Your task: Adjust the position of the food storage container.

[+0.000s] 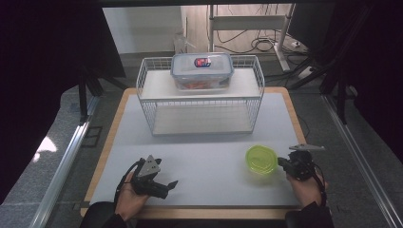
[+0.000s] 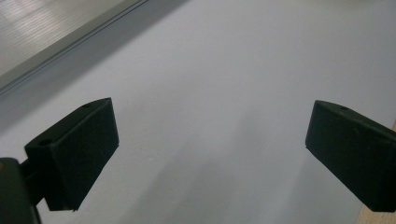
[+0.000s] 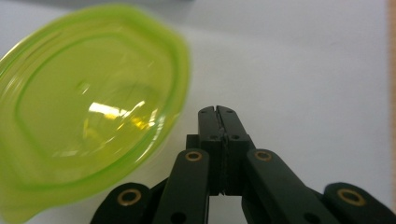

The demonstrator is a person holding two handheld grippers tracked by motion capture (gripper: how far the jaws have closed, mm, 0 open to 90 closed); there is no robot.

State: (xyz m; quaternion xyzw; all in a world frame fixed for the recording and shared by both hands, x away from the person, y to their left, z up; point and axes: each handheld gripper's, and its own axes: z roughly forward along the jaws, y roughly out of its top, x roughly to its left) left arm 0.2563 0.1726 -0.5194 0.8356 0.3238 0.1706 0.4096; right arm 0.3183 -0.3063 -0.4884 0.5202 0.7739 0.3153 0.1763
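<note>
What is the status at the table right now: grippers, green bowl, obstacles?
Left gripper open, holding nothing. Right gripper shut, empty, just beside the green bowl. Bowl sits on the table, nothing blocking it.

Glossy translucent green plastic lid on matt, smooth white table.
</note>
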